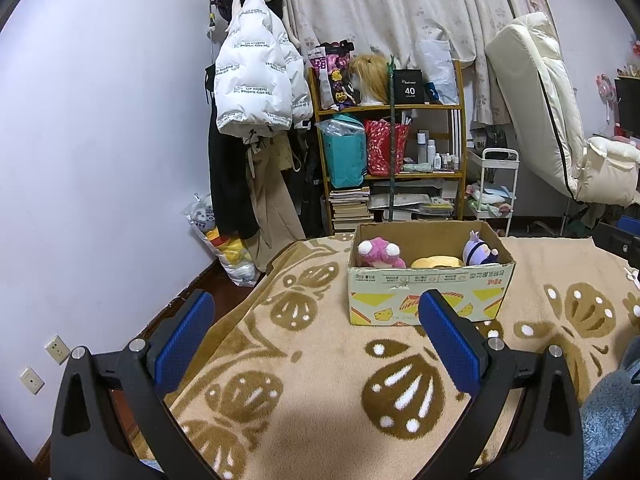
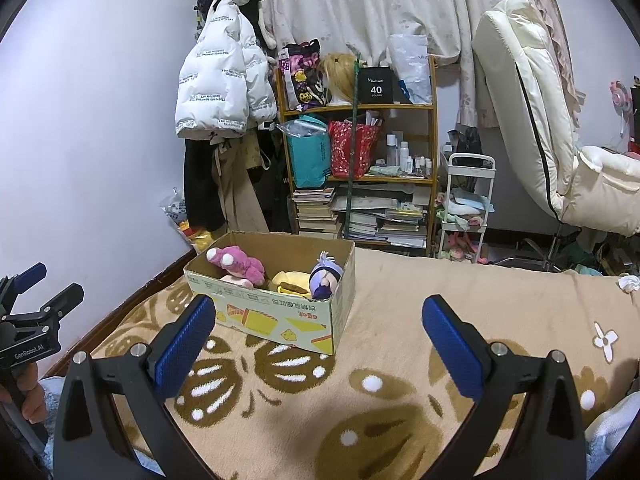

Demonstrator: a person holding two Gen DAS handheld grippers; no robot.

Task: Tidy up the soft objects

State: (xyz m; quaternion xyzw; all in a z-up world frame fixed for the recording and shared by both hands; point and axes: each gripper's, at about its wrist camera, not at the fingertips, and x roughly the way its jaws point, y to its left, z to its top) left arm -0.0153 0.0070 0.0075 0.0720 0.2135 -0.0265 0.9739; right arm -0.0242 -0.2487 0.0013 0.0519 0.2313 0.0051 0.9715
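Your left gripper [image 1: 316,328] and right gripper [image 2: 318,330] both hover over the patterned blanket [image 1: 320,380], fingers spread wide, nothing between them. The cardboard box [image 2: 280,320] sits on the blanket ahead, open at the top. Inside: a pink plush [image 2: 238,266] at the left end, a yellow plush [image 2: 292,280] in the middle, a purple-haired doll [image 2: 326,276] at the right end. Your hand [image 2: 30,394] grips the left tool's handle.

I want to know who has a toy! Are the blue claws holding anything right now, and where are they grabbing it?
Nothing is held. The left gripper and right gripper are both open and empty. The plush toys sit in the cardboard box.
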